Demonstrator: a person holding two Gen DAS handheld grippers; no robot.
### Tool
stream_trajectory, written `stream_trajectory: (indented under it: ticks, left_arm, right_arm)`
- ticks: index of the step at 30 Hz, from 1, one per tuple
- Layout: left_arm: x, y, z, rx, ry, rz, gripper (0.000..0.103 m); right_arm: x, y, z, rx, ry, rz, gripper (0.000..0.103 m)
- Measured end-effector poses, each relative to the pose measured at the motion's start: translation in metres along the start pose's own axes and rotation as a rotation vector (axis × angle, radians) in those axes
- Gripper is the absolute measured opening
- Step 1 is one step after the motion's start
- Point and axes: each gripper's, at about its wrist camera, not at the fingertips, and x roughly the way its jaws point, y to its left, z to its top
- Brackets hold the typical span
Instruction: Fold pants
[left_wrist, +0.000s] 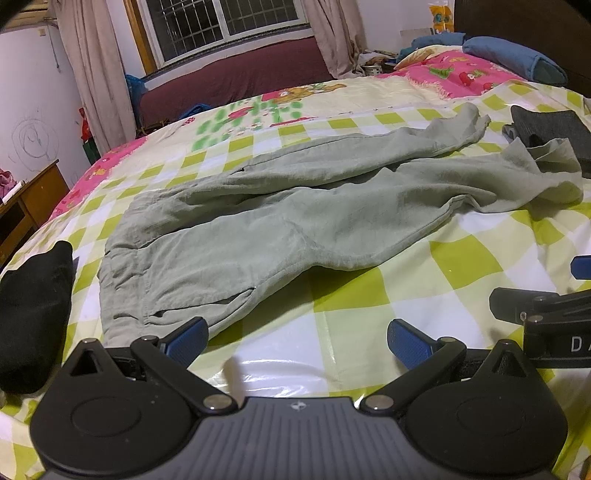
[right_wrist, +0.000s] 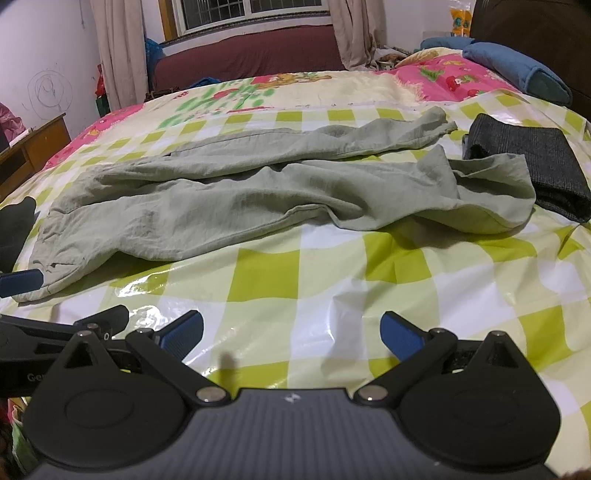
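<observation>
Pale green pants (left_wrist: 295, 206) lie spread lengthwise on a bed (left_wrist: 369, 295) covered in glossy green-and-white checked plastic, waistband toward the bed's left edge and both legs running toward the right edge, where the nearer cuff laps onto a folded dark grey garment (right_wrist: 535, 166). The two legs lie apart and rumpled, the far one narrowing to a twisted cuff. No fold looks begun.

The left claw (left_wrist: 295, 339) hovers at the near edge of the bed with its jaws wide apart and nothing between them, its left pad just beside the waistband corner. The right claw (right_wrist: 291, 332) hangs likewise spread and empty over bare plastic, well short of the legs. A black cloth (left_wrist: 33, 317) sits at the left edge near the waistband.

The likely trouble lies in the slick cover: a claw closing low could pinch the plastic sheet along with the cloth and drag it up into the fold. A grip on only one layer of the waistband would let the other layer sag and skew the legs. The nearer cuff, resting on the grey garment, could also pull that piece along when lifted.
</observation>
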Motion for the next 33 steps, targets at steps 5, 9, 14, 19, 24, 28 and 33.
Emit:
stream_trajectory:
  ticks: [5,9,14,19,24,28,33]
  left_arm:
    - [0.0,0.0,0.0,0.0,0.0,0.001,0.103]
    - [-0.001,0.007,0.004,-0.018,-0.004,-0.008,0.103]
    - [-0.001,0.029,0.012,-0.046,-0.017,0.0,0.103]
    - [0.003,0.062,0.009,-0.006,-0.03,0.076,0.103]
    - [0.014,0.087,-0.009,0.136,0.002,0.127,0.103]
    - [0.025,0.093,-0.009,0.168,0.039,0.053,0.103]
    - [0.044,0.092,-0.009,0.26,0.067,0.095,0.089]
  right_arm:
    - [0.0,0.0,0.0,0.0,0.0,-0.001,0.101]
    - [-0.001,0.004,0.005,-0.02,-0.005,0.003,0.101]
    - [0.0,0.024,0.021,-0.118,-0.044,0.031,0.101]
    - [0.004,0.053,0.036,-0.264,-0.081,0.079,0.101]
    - [0.019,0.087,0.044,-0.454,-0.121,0.137,0.101]
    - [0.04,0.115,0.044,-0.607,-0.11,0.194,0.1]
    - [0.06,0.137,0.05,-0.67,-0.064,0.234,0.077]
